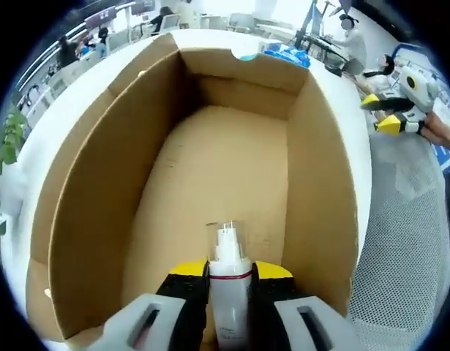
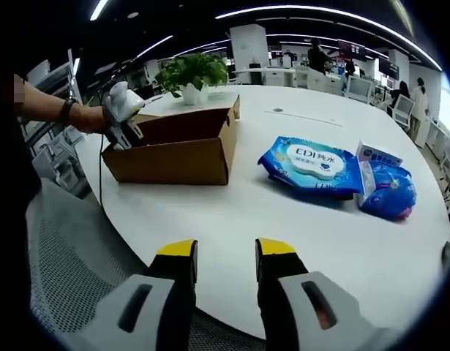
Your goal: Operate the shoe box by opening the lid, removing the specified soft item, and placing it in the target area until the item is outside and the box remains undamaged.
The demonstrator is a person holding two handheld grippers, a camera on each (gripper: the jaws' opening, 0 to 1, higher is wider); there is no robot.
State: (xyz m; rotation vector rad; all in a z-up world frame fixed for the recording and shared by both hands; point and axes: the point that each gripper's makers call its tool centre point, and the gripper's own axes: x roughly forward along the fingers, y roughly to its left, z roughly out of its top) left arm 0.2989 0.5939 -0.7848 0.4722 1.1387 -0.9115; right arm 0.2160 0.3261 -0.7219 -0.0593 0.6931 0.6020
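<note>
Left gripper is down inside the open cardboard box, jaws clamped on a white pump bottle. Right gripper hangs over the table's near edge, jaws apart, wet wipes pack lying right of the box.

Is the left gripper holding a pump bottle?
Yes, the left gripper is shut on a white pump bottle over the open cardboard box.
</note>
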